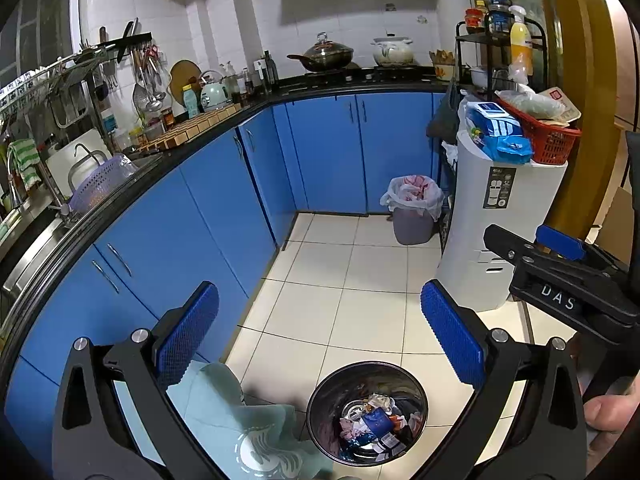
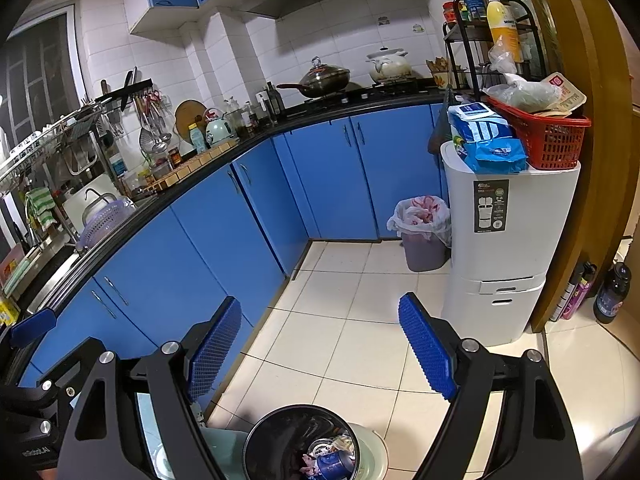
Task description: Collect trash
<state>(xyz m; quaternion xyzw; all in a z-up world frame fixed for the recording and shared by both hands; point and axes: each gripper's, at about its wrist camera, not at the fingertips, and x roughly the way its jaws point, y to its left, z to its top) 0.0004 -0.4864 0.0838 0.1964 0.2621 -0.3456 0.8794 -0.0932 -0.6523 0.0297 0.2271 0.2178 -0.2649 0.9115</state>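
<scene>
A round metal trash can (image 1: 367, 412) stands on the tiled floor below me, holding crumpled wrappers and a blue cup (image 1: 376, 420). It also shows at the bottom of the right wrist view (image 2: 298, 446). My left gripper (image 1: 320, 344) is open and empty, above and behind the can. My right gripper (image 2: 320, 350) is open and empty, also above the can; its body shows at the right edge of the left wrist view (image 1: 568, 280). A pale green cloth (image 1: 248, 420) lies left of the can.
Blue cabinets (image 1: 192, 216) under a black counter run along the left and back. A bin with a white and pink bag (image 1: 414, 210) stands in the far corner. A tall white container (image 2: 504, 252) with a red basket (image 2: 552, 136) stands right. Bottles (image 2: 610, 294) stand by the door frame.
</scene>
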